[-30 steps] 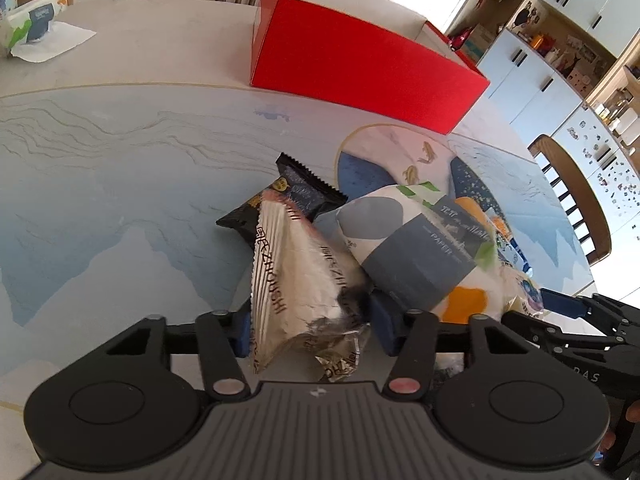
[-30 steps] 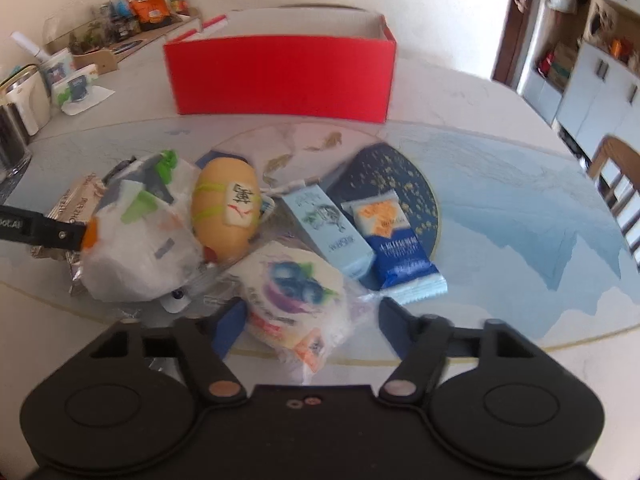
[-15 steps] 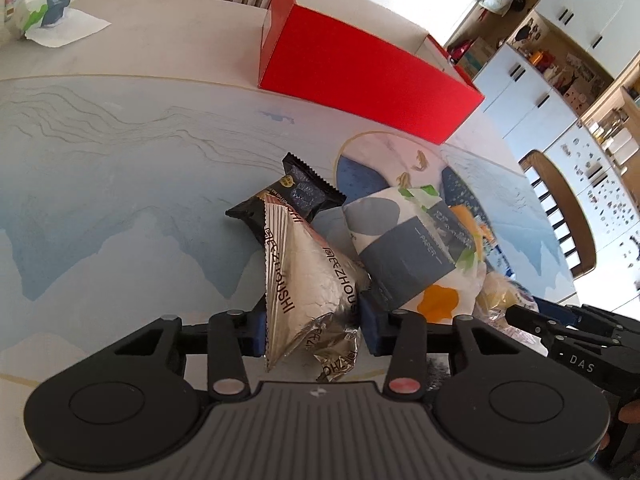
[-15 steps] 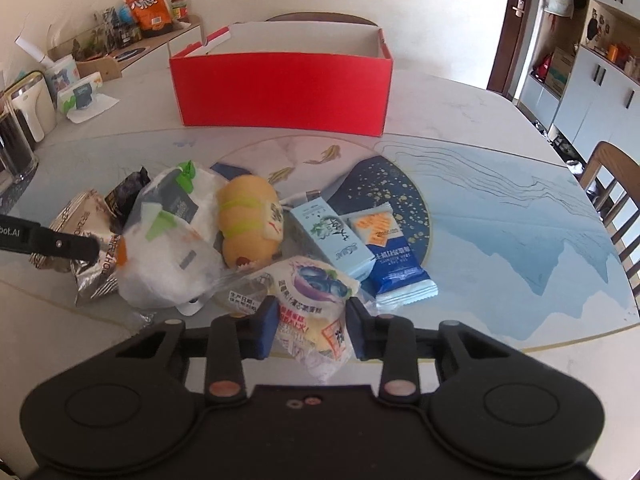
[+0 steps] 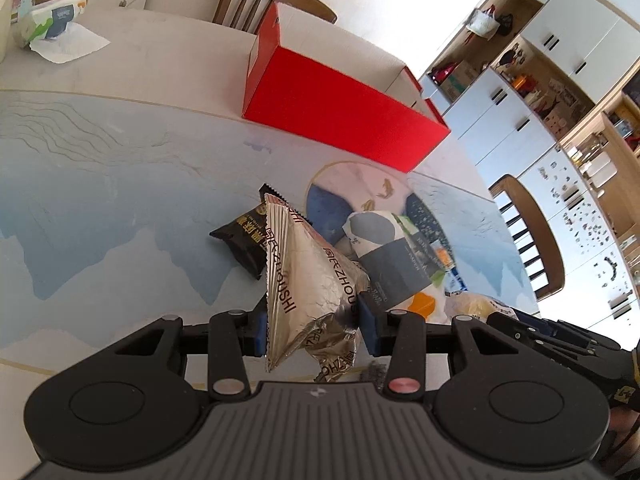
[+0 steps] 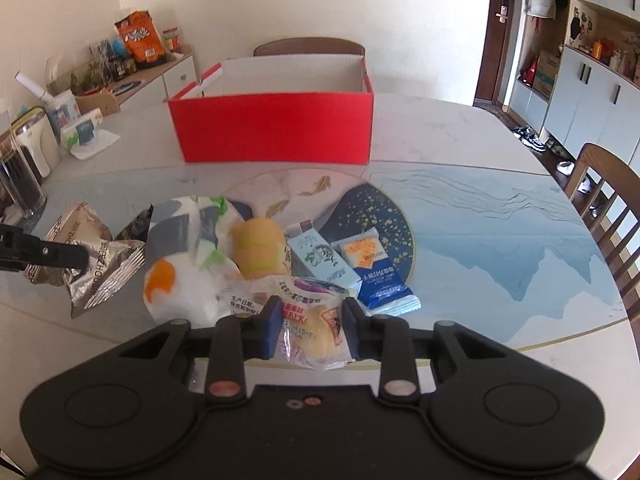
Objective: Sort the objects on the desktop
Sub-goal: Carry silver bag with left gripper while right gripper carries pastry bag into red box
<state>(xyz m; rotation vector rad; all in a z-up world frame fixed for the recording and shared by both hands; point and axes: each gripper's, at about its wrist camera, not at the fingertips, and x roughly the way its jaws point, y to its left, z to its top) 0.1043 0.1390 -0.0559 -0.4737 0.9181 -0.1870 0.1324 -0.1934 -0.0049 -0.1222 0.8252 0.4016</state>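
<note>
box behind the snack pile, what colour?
Red outside, white inside: the open cardboard box, best seen in the right wrist view.

Silver foil snack pouch [image 5: 308, 280]: crinkled, tilted, pinched at its lower end. Clear-wrapped blueberry pastry [image 6: 312, 320]: clamped, raised at pile's near edge. Red box [image 6: 276, 136]: open-topped, upright, beyond the pile.
</note>
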